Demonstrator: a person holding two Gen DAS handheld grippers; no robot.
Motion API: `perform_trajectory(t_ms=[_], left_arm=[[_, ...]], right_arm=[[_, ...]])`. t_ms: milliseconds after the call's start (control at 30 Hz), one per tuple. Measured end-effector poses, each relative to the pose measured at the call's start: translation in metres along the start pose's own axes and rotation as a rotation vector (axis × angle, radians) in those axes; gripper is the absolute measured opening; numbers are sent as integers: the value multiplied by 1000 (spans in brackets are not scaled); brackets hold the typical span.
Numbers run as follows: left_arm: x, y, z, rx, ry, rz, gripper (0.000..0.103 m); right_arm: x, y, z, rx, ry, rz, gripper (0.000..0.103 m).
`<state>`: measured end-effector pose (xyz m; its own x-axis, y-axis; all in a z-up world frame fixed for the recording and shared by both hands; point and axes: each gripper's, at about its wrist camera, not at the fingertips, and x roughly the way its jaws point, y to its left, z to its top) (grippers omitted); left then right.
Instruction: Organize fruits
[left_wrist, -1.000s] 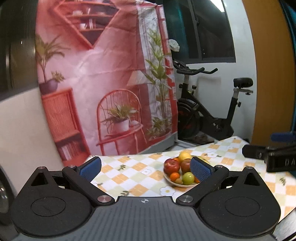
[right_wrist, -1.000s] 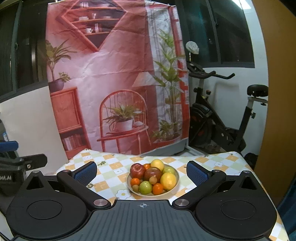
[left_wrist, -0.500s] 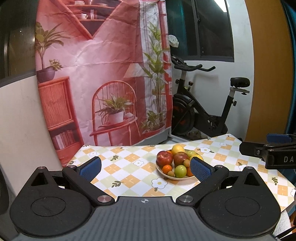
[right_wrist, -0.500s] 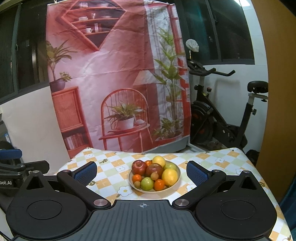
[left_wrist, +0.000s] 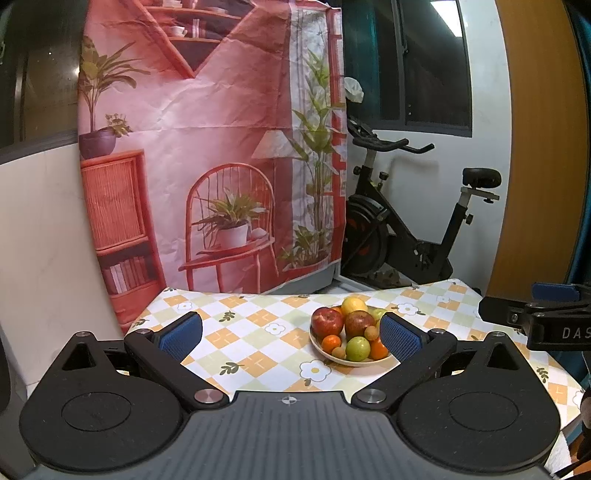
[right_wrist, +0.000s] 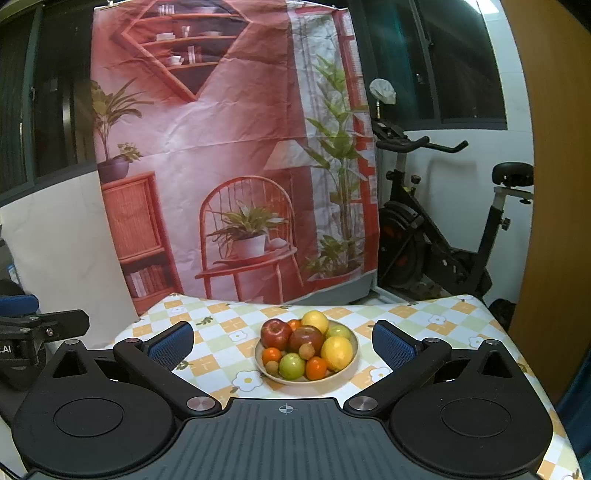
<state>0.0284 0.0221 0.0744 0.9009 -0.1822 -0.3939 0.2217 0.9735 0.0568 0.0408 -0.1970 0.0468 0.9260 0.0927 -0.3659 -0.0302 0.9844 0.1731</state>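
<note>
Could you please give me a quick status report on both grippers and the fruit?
Left gripper open, right gripper open, both empty. Fruit piled in bowl on checkered tablecloth, untouched. Nothing in the way.

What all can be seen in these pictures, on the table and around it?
bowl: one, pale beige, middle of the table, full of fruit
apples: two, dark red, far left of the bowl
lemons: two, yellow, one at the back, one on the right
green fruits: two, one at the front, one mostly hidden behind
oranges: three, small, around the rim
small brown fruits: two, among the others
tablecloth: one, checked orange, green and white with flowers
backdrop: one, pink, printed room scene, behind the table
exercise bike: one, black, right rear
left gripper: one, black with blue pads, open, above the table
right gripper: one, same colours, open, facing the bowl
</note>
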Motion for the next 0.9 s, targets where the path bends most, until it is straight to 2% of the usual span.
perform_trajectory(t_ms=[900], left_arm=[[-2, 2, -1, -14, -1, -6, 103]], right_arm=[[0, 0, 0, -1, 0, -1, 102]])
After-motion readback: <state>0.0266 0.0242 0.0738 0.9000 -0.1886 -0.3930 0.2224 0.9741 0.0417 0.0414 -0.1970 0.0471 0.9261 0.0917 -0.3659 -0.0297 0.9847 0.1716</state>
